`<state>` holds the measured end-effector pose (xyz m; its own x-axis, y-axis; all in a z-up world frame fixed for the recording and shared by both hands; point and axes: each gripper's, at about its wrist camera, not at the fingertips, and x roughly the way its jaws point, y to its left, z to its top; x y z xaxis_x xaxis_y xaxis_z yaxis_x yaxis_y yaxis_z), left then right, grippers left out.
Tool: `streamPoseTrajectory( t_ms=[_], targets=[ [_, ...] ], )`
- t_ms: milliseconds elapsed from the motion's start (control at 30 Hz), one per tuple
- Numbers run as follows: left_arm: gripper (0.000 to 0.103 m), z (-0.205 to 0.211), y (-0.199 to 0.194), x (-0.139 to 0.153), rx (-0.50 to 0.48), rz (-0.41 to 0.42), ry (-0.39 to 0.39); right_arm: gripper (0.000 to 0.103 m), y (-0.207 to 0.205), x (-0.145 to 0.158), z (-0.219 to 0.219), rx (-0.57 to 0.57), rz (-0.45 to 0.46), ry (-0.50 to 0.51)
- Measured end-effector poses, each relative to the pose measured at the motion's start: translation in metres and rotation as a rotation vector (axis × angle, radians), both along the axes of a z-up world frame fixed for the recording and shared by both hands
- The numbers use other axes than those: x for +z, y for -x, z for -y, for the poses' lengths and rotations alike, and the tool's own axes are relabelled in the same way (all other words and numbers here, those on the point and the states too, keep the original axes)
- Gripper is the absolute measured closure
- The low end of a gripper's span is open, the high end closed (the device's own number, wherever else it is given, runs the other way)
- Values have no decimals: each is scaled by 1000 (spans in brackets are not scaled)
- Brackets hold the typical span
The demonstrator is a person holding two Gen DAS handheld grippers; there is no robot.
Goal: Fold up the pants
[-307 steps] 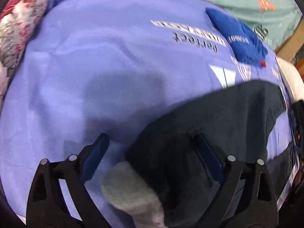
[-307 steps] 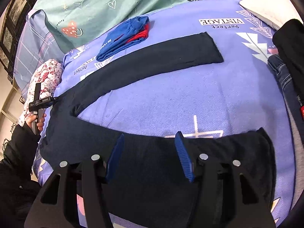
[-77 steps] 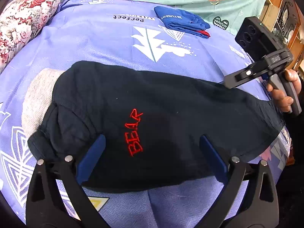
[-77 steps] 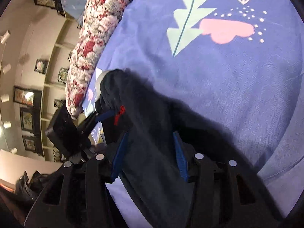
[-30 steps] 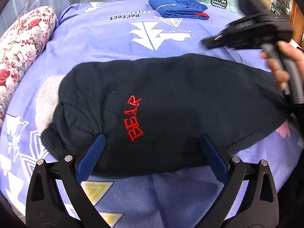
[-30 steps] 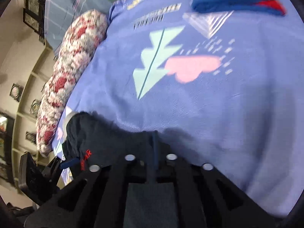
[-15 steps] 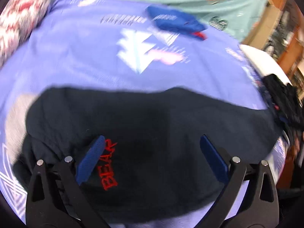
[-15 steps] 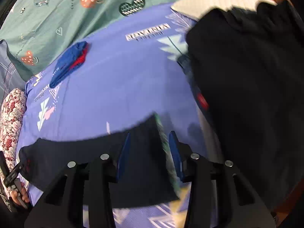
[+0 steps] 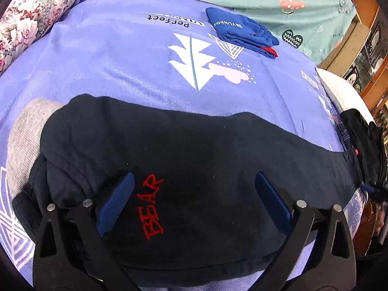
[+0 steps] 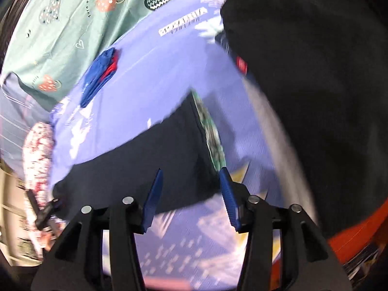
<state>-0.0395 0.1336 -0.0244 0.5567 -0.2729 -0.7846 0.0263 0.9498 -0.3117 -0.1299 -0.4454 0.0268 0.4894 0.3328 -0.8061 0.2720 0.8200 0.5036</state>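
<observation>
Black pants point(image 9: 198, 160) with red "BEAR" lettering lie folded lengthwise across the purple bedsheet point(image 9: 121, 60), grey waistband at the left. My left gripper point(image 9: 194, 201) is open just above the pants near the lettering, holding nothing. In the blurred right wrist view the pants' cuff end point(image 10: 169, 150) lies just ahead of my right gripper point(image 10: 191, 194), which is open and empty above the sheet point(image 10: 165, 55).
Folded blue and red clothes point(image 9: 240, 31) lie at the back by a green pillow point(image 9: 278, 2). A floral pillow point(image 9: 31, 17) is at the left. A pile of dark clothes point(image 10: 315, 72) lies at the bed's right end.
My right gripper let go of the cuff end, opened and pulled back from the pants. My left gripper stayed open and moved closer over the pants.
</observation>
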Motion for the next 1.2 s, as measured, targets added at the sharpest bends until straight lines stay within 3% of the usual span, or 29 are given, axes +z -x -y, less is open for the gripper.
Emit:
streamPoseTrajectory(
  t_ms=[100,267,567,733,867,1000,1200],
  targets=[
    [2,0,-1,-1,-1,3,3,50,8,-9,-4,-24,-58,-82],
    [2,-4,1,0,0,10,34,46,-5,-20,-14,-40,-81,-62],
    [2,-11,2,0,5,20,96,46,-18,-25,-25,-130,4,24],
    [2,-12,2,0,2,23,104,45,-11,-28,-31,-140,-27,-139],
    [2,-14,2,0,1,27,120,46,-17,-29,-33,-159,-17,-134],
    [2,-17,4,0,1,34,146,52,-28,-29,-26,-209,15,-23],
    [2,-19,4,0,2,36,168,84,-25,-31,-26,-180,70,81]
  ],
)
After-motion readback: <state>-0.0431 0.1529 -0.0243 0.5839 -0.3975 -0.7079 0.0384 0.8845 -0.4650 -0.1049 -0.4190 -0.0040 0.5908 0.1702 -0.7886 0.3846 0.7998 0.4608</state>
